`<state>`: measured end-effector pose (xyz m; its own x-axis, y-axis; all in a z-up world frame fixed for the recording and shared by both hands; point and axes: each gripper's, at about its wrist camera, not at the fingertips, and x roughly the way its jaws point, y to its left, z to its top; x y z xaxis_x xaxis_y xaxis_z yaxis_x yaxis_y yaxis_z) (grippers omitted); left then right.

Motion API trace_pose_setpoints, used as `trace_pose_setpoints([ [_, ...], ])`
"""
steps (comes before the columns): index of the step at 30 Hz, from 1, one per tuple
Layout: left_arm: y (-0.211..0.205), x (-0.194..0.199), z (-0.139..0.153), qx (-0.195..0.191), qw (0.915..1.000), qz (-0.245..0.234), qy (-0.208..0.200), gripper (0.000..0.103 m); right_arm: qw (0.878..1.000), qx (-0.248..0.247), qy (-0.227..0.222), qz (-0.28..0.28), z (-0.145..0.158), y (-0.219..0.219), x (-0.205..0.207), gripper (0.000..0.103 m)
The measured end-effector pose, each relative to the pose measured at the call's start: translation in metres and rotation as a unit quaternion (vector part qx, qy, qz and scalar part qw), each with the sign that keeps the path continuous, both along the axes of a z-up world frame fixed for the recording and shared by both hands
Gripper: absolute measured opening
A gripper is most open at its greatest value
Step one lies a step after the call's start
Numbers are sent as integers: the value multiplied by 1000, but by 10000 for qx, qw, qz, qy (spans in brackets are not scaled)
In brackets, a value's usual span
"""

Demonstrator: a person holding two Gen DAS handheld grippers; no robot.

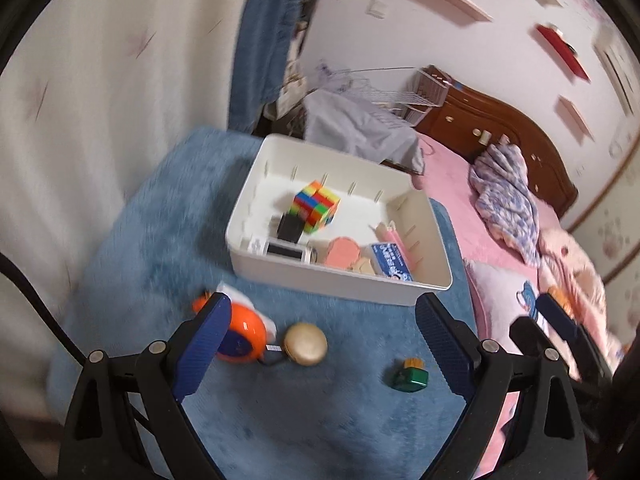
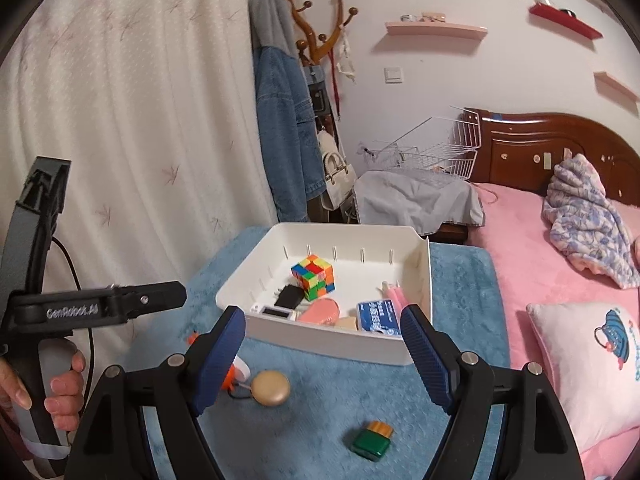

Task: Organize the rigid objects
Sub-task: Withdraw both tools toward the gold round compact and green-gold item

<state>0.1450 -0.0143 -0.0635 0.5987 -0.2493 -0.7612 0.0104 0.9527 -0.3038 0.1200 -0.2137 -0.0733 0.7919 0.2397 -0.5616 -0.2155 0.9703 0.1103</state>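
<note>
Green box (image 2: 372, 440) below right gripper (image 2: 324, 356) fingers

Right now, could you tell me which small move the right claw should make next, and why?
Probably lower the right claw, open and empty, onto the small green block with the gold cap: it lies loose on the blue rug, just below the claw, outside the white plastic bin.
</note>
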Motion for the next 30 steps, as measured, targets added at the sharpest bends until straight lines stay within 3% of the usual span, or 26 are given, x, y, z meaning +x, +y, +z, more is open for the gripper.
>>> trace_pose_setpoints([
  [7,-3,-9,-29,-164,9975,548,404,94,9973,-402,317,534,-22,0,-12,81],
  [18,-14,-7,-79,-428,9868,1177,1028,95,9837,-997,963,1146,-62,-4,-14,81],
  [30,-39,30,-132,-436,9721,1398,1833,95,9636,-1166,1903,1470,-106,-18,8,81],
])
